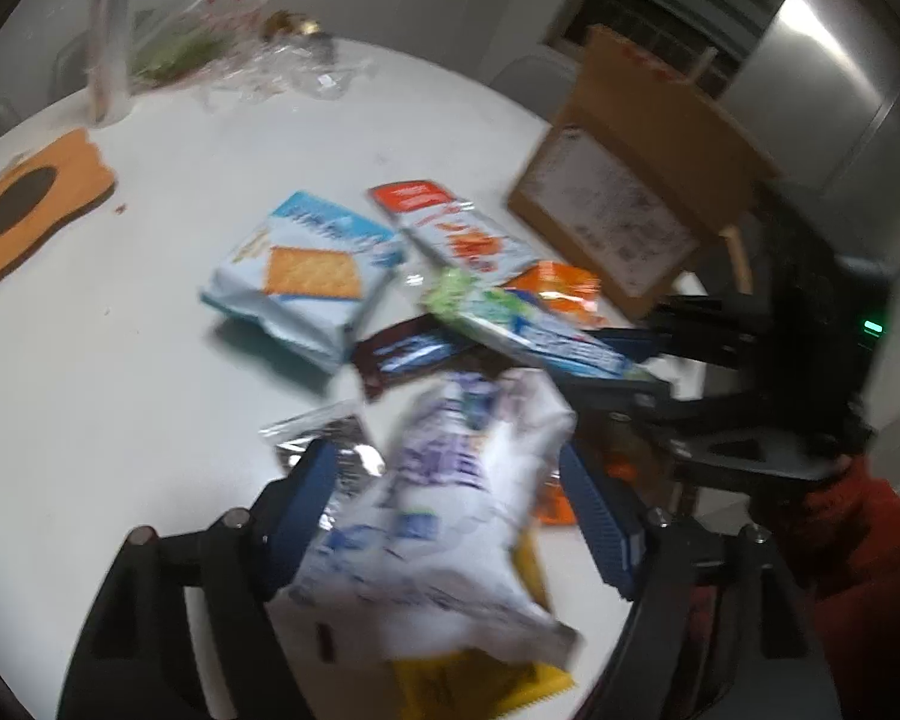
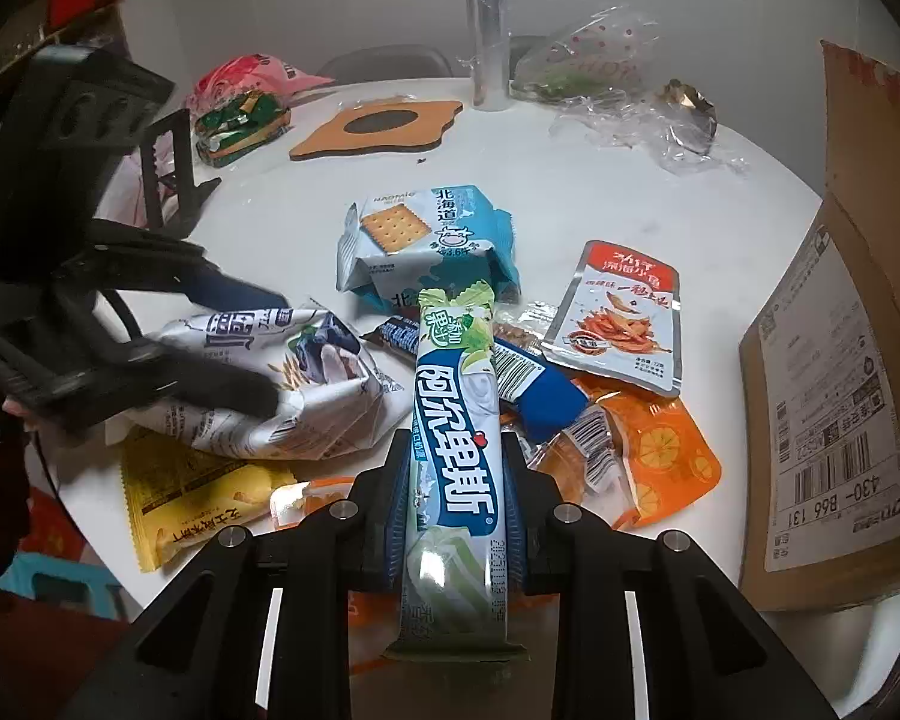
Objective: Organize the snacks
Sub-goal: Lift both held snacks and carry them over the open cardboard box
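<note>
My left gripper point(image 1: 450, 468) is shut on a white and purple snack bag point(image 1: 450, 510), held above the table; it also shows in the right wrist view point(image 2: 282, 384). My right gripper point(image 2: 456, 456) is shut on a long green and blue candy pack point(image 2: 456, 456), also in the left wrist view point(image 1: 528, 330). On the white table point(image 1: 120, 360) lie a blue cracker pack point(image 2: 426, 240), a red and white fish snack pouch point(image 2: 624, 318), an orange pouch point(image 2: 660, 456), a yellow pack point(image 2: 186, 498) and a dark wrapper point(image 1: 408, 354).
An open cardboard box point(image 2: 834, 420) stands at the table's right edge. An orange mat point(image 2: 378, 126), a clear tube point(image 2: 486, 18), crumpled clear plastic point(image 2: 630, 102) and a pink bag with green packs point(image 2: 240, 102) lie at the back.
</note>
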